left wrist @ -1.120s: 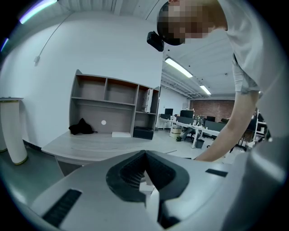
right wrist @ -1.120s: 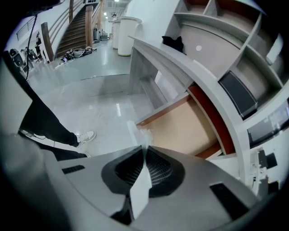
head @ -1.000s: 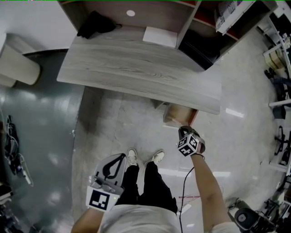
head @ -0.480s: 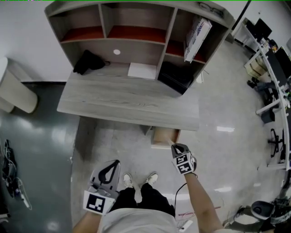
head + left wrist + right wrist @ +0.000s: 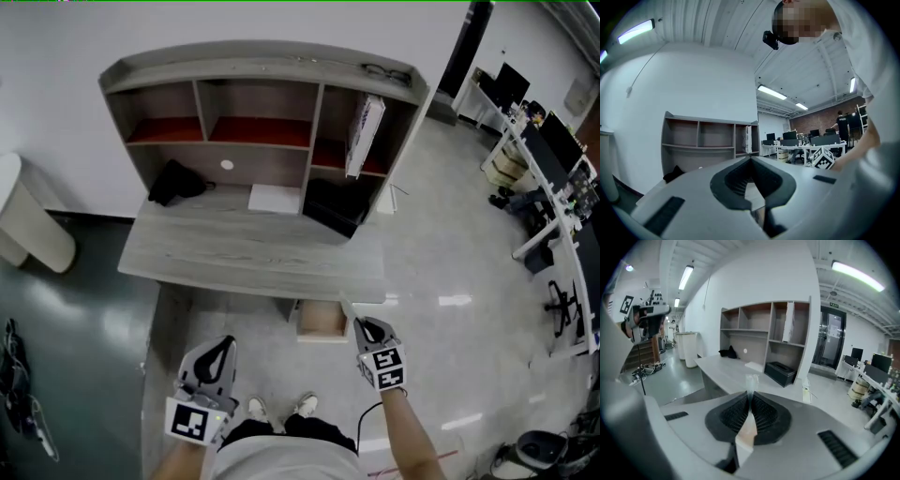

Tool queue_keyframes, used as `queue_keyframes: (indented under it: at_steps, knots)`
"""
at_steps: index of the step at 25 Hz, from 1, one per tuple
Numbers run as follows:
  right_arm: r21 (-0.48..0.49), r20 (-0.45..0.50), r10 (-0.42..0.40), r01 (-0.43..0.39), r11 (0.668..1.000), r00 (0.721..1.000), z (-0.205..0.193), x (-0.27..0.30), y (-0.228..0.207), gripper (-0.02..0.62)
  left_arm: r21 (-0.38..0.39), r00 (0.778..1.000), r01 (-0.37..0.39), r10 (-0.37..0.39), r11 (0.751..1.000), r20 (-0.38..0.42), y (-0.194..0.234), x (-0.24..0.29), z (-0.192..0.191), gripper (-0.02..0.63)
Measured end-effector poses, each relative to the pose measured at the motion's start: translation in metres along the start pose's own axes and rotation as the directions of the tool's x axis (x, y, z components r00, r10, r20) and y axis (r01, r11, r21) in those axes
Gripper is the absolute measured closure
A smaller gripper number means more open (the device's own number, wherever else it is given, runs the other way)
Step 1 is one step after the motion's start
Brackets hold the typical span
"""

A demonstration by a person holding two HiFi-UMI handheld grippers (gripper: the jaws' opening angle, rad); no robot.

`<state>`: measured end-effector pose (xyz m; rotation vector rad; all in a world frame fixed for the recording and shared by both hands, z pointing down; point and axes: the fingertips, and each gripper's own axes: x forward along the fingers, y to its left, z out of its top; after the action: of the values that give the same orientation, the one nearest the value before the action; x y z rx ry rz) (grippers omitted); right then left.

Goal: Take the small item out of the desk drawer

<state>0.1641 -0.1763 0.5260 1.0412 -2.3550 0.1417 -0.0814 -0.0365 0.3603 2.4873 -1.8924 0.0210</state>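
The grey wooden desk (image 5: 244, 255) has an open drawer (image 5: 322, 320) under its front edge. My right gripper (image 5: 361, 326) is just right of the drawer's front, above the floor, and shut on a small thin clear item (image 5: 347, 309). In the right gripper view the item (image 5: 751, 382) sticks up as a narrow transparent strip pinched between the dark ribbed pads (image 5: 761, 413) of the right gripper (image 5: 751, 397). My left gripper (image 5: 222, 345) hangs low at the left, away from the desk. In its own view the left gripper (image 5: 751, 159) is shut with nothing in it.
A shelf unit (image 5: 262, 103) stands on the desk's back edge. A black bundle (image 5: 175, 181), a white sheet (image 5: 276, 198) and a black box (image 5: 333, 204) lie beneath it. A white bin (image 5: 23, 220) stands at the left, office desks (image 5: 544, 178) at the right.
The head view has pulled back and tilted up, so the whole shelf unit now shows. The right gripper stays shut beside the open drawer. The left gripper stays low at the left.
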Motion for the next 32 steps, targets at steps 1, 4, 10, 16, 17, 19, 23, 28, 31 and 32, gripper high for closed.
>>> queue_keyframes:
  at_steps: [1, 4, 10, 16, 17, 19, 23, 28, 31, 32]
  knots:
    - [0.006, 0.031, -0.005, 0.004, 1.0, 1.0, 0.011, -0.008, -0.002, 0.568, 0.004, 1.0, -0.004, 0.004, 1.0, 0.01, 0.0, 0.0, 0.005, 0.589]
    - [0.016, 0.12, -0.018, 0.017, 1.0, 0.993, 0.046, -0.033, -0.008, 0.568, 0.02, 0.999, -0.016, 0.015, 1.0, 0.042, -0.001, -0.001, 0.022, 0.589]
    - [0.044, 0.288, -0.033, 0.021, 0.999, 0.957, 0.105, -0.085, -0.018, 0.568, 0.047, 0.995, -0.05, 0.046, 0.998, 0.092, 0.004, -0.008, 0.048, 0.589]
    - [0.087, 0.414, -0.074, 0.042, 0.995, 0.907, 0.147, -0.143, -0.035, 0.568, 0.039, 0.985, -0.101, 0.094, 0.994, 0.145, 0.016, -0.015, 0.068, 0.589]
    - [0.092, 0.43, -0.086, 0.051, 0.994, 0.899, 0.151, -0.154, -0.038, 0.568, 0.035, 0.983, -0.11, 0.104, 0.993, 0.154, 0.018, -0.017, 0.071, 0.589]
    - [0.097, 0.461, -0.105, 0.067, 0.993, 0.881, 0.158, -0.174, -0.044, 0.568, 0.033, 0.977, -0.131, 0.123, 0.991, 0.172, 0.022, -0.022, 0.075, 0.589]
    - [0.112, 0.502, -0.147, 0.104, 0.988, 0.852, 0.161, -0.208, -0.054, 0.568, 0.008, 0.97, -0.165, 0.161, 0.986, 0.184, 0.029, -0.03, 0.073, 0.589]
    - [0.181, 0.524, -0.246, 0.175, 0.968, 0.816, 0.154, -0.25, -0.061, 0.568, -0.024, 0.967, -0.192, 0.193, 0.981, 0.166, 0.038, -0.041, 0.066, 0.589]
    - [0.205, 0.525, -0.281, 0.2, 0.958, 0.803, 0.148, -0.261, -0.059, 0.568, -0.026, 0.964, -0.206, 0.207, 0.978, 0.164, 0.046, -0.045, 0.064, 0.589]
    - [0.21, 0.525, -0.287, 0.205, 0.956, 0.801, 0.147, -0.263, -0.057, 0.568, -0.024, 0.964, -0.206, 0.207, 0.978, 0.164, 0.048, -0.046, 0.065, 0.589]
